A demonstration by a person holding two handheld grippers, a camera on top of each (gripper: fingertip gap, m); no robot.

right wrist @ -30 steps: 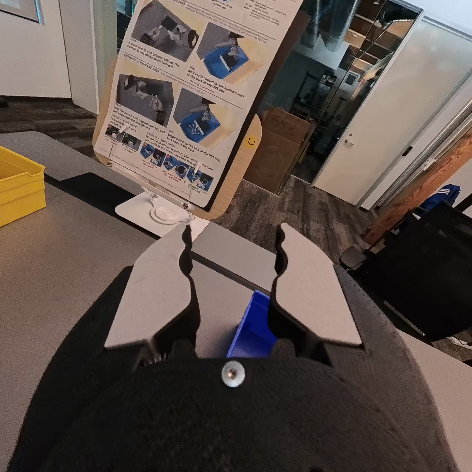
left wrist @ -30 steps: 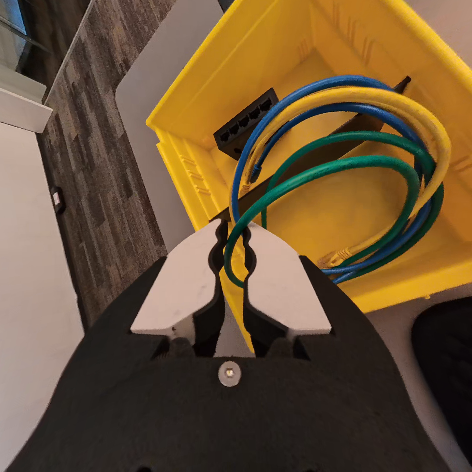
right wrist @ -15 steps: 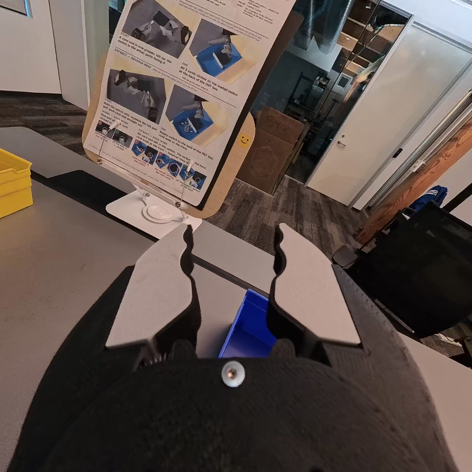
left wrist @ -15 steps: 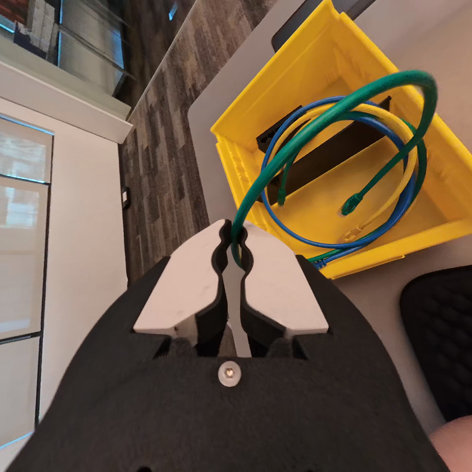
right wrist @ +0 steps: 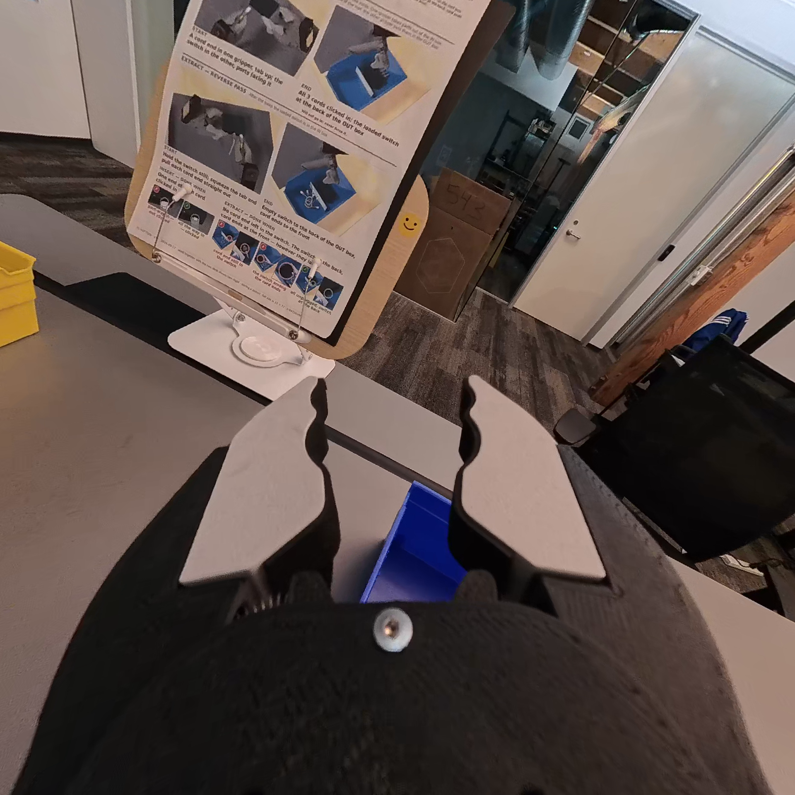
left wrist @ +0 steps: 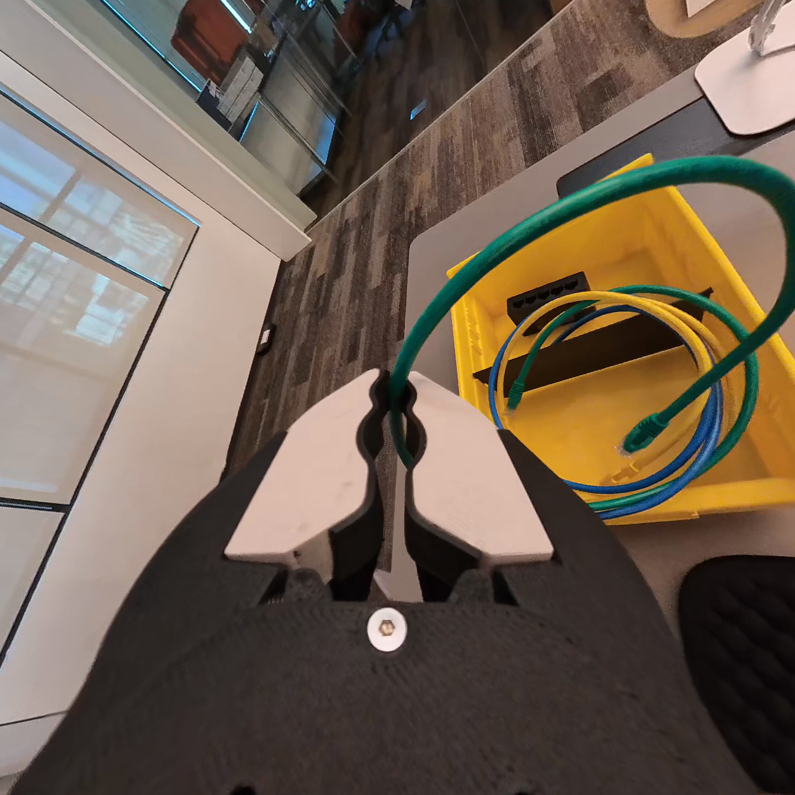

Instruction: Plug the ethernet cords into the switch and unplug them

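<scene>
My left gripper point(left wrist: 395, 387) is shut on a green ethernet cord point(left wrist: 559, 206) and holds it up above the yellow bin point(left wrist: 645, 503). The cord arcs to the right and its free plug point(left wrist: 643, 434) hangs over the bin. In the bin lie a black switch point(left wrist: 548, 297) behind a black divider point(left wrist: 602, 357), plus blue point(left wrist: 671, 482), yellow point(left wrist: 602, 301) and a second green cord point(left wrist: 748, 378). My right gripper point(right wrist: 391, 395) is open and empty above the grey table, over a blue bin point(right wrist: 413, 555).
An instruction sheet on a white stand point(right wrist: 258, 348) stands at the table's far edge. The yellow bin's corner point(right wrist: 15, 297) shows at the left in the right wrist view. A black chair point(left wrist: 740, 645) is by the near table edge. Patterned carpet floor lies beyond. Spacing between my two grippers at the tips: around 55 cm.
My left gripper has lifted and pulled back from the yellow bin, drawing the green cord up out of the coil; its plug now hangs free. The right gripper has barely shifted.
</scene>
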